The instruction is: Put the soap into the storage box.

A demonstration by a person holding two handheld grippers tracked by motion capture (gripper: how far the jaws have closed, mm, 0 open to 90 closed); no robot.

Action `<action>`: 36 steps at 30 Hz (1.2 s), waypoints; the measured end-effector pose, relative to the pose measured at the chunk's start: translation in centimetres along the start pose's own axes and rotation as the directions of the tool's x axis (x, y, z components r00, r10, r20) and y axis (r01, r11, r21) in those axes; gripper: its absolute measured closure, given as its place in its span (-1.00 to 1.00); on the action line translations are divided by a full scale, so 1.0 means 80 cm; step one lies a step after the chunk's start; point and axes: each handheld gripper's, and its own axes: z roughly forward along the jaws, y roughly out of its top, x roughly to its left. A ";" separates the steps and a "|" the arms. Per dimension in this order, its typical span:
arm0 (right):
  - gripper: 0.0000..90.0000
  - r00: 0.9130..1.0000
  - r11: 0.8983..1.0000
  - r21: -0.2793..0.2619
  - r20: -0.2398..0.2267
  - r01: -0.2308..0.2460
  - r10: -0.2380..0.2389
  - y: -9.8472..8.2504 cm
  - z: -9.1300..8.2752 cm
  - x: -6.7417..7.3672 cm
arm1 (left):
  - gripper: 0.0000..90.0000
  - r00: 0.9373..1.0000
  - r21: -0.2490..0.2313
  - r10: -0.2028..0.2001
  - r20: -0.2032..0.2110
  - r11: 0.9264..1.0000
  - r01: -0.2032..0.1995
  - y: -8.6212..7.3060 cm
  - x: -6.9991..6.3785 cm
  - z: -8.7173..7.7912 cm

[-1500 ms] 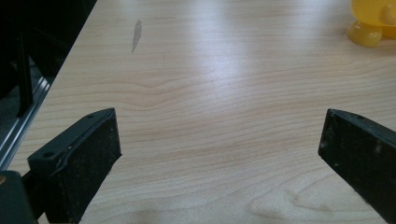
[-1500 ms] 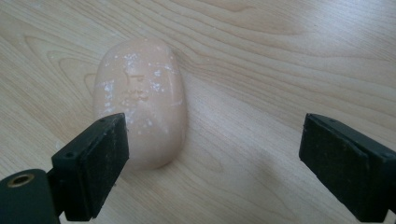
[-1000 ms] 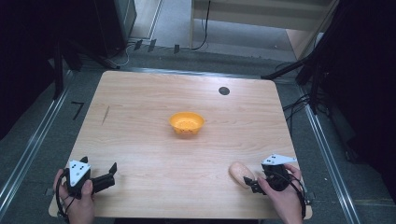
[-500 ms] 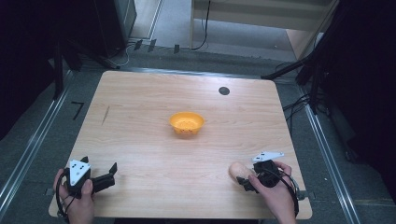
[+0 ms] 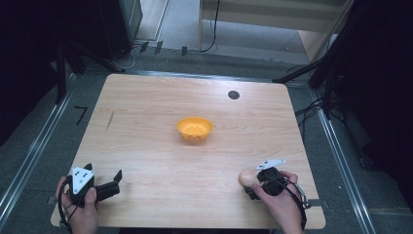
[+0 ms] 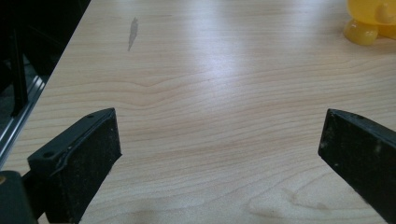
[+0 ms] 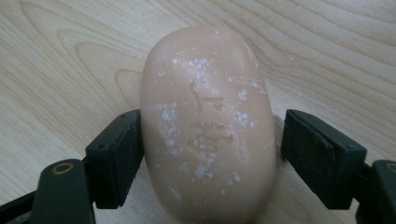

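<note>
At the table's near right corner, the right tongs (image 7: 210,154) have been closing around the soap bar (image 7: 208,121), one pad touching, the other just clear.

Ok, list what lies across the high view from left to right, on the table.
left gripper → orange bowl → black round spot → pinkish bar of soap → right gripper, its jaws either side of the soap and just closing.

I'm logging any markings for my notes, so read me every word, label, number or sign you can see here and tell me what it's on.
Soap bar: marks are pressed into its top face, too shallow and blurred to read.
Orange bowl: no text.
Table: no text, just a dark round spot and a dark streak.
Left gripper and right gripper: no readable label.
</note>
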 end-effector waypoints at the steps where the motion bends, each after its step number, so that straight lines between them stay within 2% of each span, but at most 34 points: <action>1: -0.47 1.000 1.000 0.007 0.011 0.008 -0.009 0.000 0.000 0.002 | -1.00 1.000 -0.002 0.001 0.000 1.000 -0.001 0.000 0.000 0.000; 5: -0.41 1.000 1.000 0.006 0.018 0.020 -0.020 0.000 0.000 0.004 | -1.00 1.000 0.000 0.002 -0.001 1.000 -0.002 0.000 0.000 0.000; 6: -0.27 1.000 1.000 -0.003 0.018 0.026 -0.026 -0.001 -0.001 0.003 | -1.00 1.000 0.001 0.004 -0.001 1.000 -0.004 0.000 -0.001 0.000; 13: -0.26 0.999 0.999 -0.007 0.002 0.040 -0.040 0.001 -0.002 -0.001 | -1.00 1.000 -0.003 0.000 0.001 1.000 0.000 0.000 0.000 0.000; 16: -0.26 0.999 0.999 -0.006 -0.010 0.032 -0.032 0.002 -0.002 -0.003 | -1.00 1.000 -0.003 0.001 0.001 1.000 -0.001 0.000 0.000 0.000; 20: -0.26 0.998 0.998 -0.004 -0.016 0.058 -0.058 0.006 -0.003 -0.004 | -1.00 1.000 -0.003 0.000 0.001 1.000 0.000 0.000 0.000 0.000; 36: -0.26 0.995 0.996 -0.011 -0.034 0.092 -0.092 0.028 -0.010 -0.015 | -1.00 1.000 -0.006 -0.002 0.003 1.000 0.002 0.000 0.000 0.000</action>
